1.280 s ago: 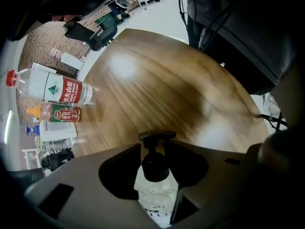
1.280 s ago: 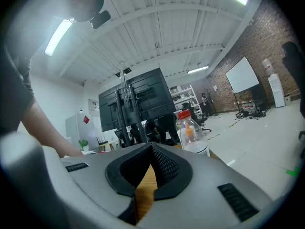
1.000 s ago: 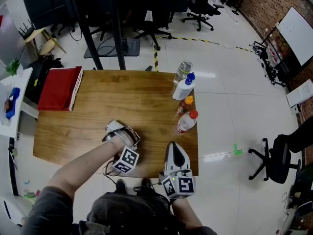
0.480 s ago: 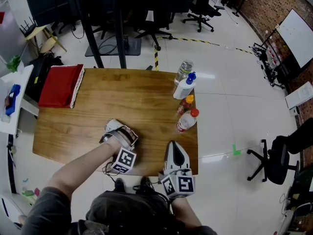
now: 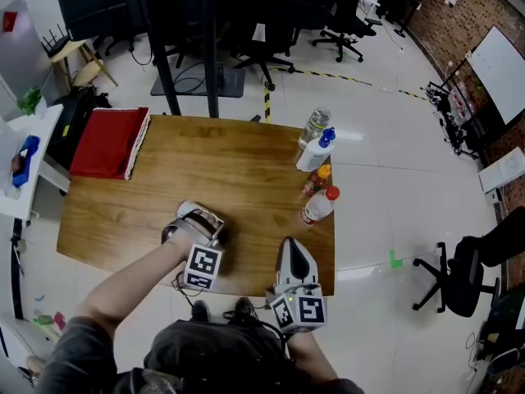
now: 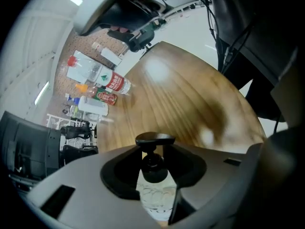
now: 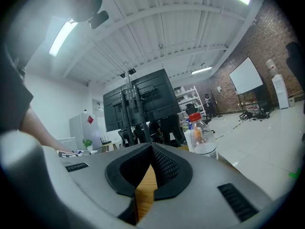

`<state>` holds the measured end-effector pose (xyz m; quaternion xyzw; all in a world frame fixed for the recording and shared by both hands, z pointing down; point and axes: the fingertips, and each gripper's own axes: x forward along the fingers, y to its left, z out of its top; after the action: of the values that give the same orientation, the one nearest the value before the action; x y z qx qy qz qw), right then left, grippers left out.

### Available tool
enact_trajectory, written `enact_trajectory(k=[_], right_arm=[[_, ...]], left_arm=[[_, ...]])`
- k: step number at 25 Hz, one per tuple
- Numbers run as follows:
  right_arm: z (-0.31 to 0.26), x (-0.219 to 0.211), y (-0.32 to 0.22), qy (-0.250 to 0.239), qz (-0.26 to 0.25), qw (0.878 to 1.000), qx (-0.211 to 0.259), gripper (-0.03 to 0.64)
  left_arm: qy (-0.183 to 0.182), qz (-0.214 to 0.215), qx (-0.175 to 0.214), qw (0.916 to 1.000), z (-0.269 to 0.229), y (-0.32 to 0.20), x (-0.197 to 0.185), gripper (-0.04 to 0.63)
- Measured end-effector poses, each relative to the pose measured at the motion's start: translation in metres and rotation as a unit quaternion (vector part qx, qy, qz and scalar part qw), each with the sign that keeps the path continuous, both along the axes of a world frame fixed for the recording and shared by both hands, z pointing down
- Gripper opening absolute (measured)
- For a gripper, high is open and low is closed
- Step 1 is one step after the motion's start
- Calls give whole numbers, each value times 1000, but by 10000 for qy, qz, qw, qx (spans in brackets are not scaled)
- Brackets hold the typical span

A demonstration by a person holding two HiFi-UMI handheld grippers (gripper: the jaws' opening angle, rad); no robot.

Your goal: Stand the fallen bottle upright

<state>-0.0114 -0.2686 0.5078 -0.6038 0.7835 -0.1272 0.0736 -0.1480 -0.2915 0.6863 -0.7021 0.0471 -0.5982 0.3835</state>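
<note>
While the left gripper (image 6: 154,152) hangs over the near edge of the tabletop (image 5: 246,171), left of the middle, its jaws are partly closed and clamped on the black-capped bottle (image 6: 153,194). In the left gripper view the pads press on the clear body just below the cap, and the black cap pokes out beyond the jaw tips. How far that bottle leans I can't tell, nor whether its base touches the wood.

Over at the near right corner, the right gripper (image 5: 289,245) lies low with its nose pointing across the tabletop. The right gripper view shows its jaws (image 7: 151,149) pressed together, tip to tip, with only bare wood showing beneath them. So that one has nothing in it.

Along the right edge stands a row of four, all upright. The clear bottle (image 5: 316,124) is at the far right corner and the white bottle (image 5: 314,153) with a blue cap is just beside it. Next comes the small orange-capped bottle (image 5: 316,179), and the red-capped bottle (image 5: 316,207) is nearest the person. That red cap also looms just past the right gripper's jaws in its own view.

At the far left corner a red folder (image 5: 107,142) lies flat, hanging slightly over the left edge, well apart from everything else.
</note>
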Motion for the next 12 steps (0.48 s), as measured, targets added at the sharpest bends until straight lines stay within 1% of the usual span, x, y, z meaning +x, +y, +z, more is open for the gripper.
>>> enact_trajectory(k=[4,7,10,12], right_arm=[[-5,-10,3,70,-69,10000,16,0],[-7,-19,6,113,-140,9998,34,0],[-11,-28,7,162,-180,9997,72,0],[-13,-35,8,136,-204,9997,86,0]], left_arm=[[497,-534,-11,9973,-23,-8,-18,169],[890,-923,-52,9917,-40,-11,-35,169],[1383,-1379,-148,9806,-60,-16,-51,169],[1699,-1693,-215,9706,-69,-19,-64,169]])
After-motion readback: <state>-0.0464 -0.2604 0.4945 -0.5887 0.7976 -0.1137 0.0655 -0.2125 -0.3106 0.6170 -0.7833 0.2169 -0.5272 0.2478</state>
